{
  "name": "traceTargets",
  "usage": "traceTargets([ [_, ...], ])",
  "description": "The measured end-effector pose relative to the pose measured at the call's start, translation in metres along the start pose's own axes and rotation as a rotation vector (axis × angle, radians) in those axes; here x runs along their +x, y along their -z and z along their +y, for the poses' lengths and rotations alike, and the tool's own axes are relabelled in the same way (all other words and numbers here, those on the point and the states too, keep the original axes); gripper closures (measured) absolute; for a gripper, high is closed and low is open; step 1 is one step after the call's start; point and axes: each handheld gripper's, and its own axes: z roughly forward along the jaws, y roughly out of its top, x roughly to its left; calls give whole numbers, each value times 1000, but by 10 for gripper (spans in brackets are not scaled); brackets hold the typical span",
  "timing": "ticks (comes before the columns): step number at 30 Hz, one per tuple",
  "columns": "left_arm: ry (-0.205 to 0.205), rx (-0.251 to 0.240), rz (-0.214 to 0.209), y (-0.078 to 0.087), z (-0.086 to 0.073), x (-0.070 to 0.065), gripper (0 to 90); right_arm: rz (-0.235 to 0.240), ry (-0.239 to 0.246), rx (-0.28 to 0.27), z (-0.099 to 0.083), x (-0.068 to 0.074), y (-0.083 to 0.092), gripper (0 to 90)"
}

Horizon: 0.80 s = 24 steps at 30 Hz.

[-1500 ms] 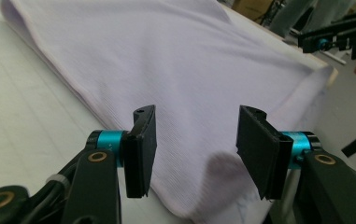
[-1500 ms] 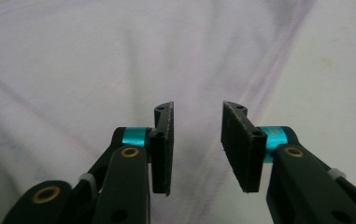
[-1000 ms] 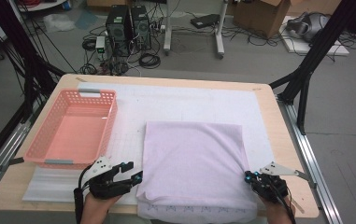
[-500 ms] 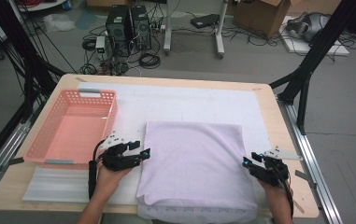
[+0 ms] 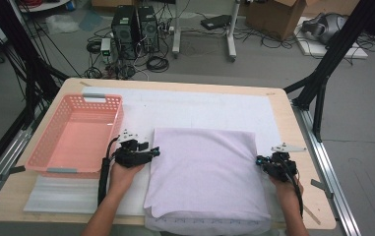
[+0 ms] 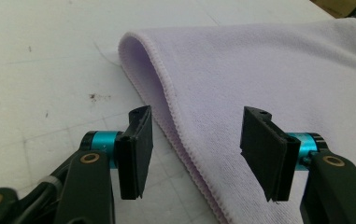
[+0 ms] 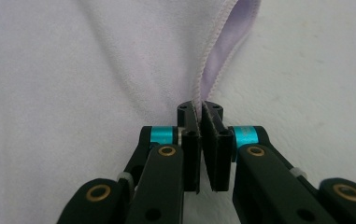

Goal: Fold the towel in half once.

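A folded lilac towel [image 5: 204,172] lies on the white mat, its near end hanging over the table's front edge. My left gripper [image 5: 154,153] sits at the towel's left edge. In the left gripper view its jaws [image 6: 194,149] stand apart on either side of the hemmed edge [image 6: 185,135]; they have just been closing, and the pads do not press the cloth. My right gripper [image 5: 260,161] is at the towel's right edge. The right gripper view shows it [image 7: 200,116] shut on the hem, with the towel [image 7: 73,70] lifted into a small ridge there.
A pink plastic basket [image 5: 72,137] stands on the table's left side, close to my left hand. The white mat [image 5: 200,108] stretches beyond the towel. Black frame legs [image 5: 323,83] stand off the right corner, with computers and cables on the floor behind.
Both hands have slid away from the person along the towel's side edges. The left gripper went from the front left corner to mid-edge.
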Motion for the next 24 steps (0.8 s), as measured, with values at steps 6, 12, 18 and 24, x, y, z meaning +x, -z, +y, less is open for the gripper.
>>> traceTargets([
  [6, -23, 18, -9, -5, 7, -2, 419, 25, -39, -17, -2, -9, 4, 633],
  [12, -46, -2, 17, -17, 29, -2, 408, 33, -17, -42, 14, -17, 0, 574],
  [18, -16, 64, 58, -39, 35, 11, 405, 41, -25, -43, 29, -27, -10, 496],
  [24, 0, 74, 71, -54, 35, 13, 429, 34, -58, -24, 44, -38, -34, 464],
])
